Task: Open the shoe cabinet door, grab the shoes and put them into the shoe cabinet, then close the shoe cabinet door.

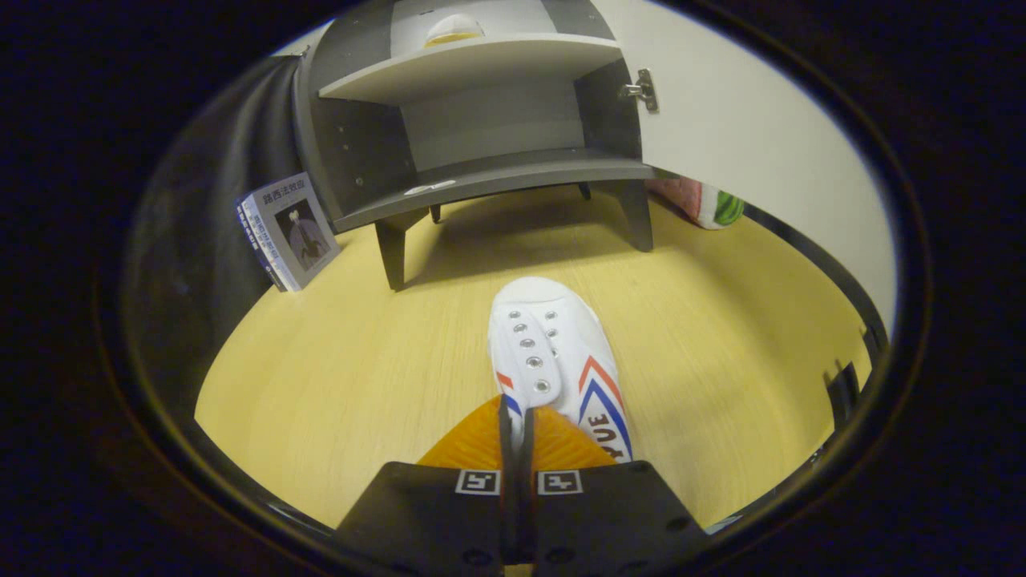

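Claw [517, 445] pinched tight on the rear edge of one white shoe [553, 353], toe pointing straight ahead, red and blue chevrons plus partly hidden letters "UE" on its side. Further ahead, shoe cabinet [481, 120] with door [745, 136] swung wide, second shoe [453, 30] up on the top shelf. One book [288, 231] leaning ahead-left.

Open cabinet [481, 120], bare lower shelf [513, 172]
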### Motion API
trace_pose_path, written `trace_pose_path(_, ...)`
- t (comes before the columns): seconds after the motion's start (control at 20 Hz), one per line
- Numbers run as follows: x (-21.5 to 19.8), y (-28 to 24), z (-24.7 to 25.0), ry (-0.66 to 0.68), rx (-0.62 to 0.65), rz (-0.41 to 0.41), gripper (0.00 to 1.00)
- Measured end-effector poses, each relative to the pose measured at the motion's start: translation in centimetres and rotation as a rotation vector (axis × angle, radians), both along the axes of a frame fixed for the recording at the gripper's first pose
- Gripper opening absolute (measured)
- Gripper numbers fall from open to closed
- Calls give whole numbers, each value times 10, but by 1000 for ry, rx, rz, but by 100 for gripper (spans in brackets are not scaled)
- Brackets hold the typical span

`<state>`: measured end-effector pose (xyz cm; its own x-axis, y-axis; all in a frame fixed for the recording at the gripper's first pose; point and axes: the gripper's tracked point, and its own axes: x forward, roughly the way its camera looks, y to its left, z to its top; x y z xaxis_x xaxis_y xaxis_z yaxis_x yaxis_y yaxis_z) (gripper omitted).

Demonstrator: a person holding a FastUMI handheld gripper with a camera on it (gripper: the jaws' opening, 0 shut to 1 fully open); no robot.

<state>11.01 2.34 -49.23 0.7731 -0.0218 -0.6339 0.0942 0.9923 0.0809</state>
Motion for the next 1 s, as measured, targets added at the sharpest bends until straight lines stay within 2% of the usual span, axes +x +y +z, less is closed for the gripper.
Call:
trace_pose_path(0.15, 1, 0, 6, -15, -29, 26, 3)
trace_pose_path(0.7, 2, -9, 27, -20, 43, 55, 3)
trace_pose_path(0.85, 3, -10, 47, -26, 40, 71, 2)
trace_pose_path(1.0, 4, -6, 91, -53, 28, 99, 3)
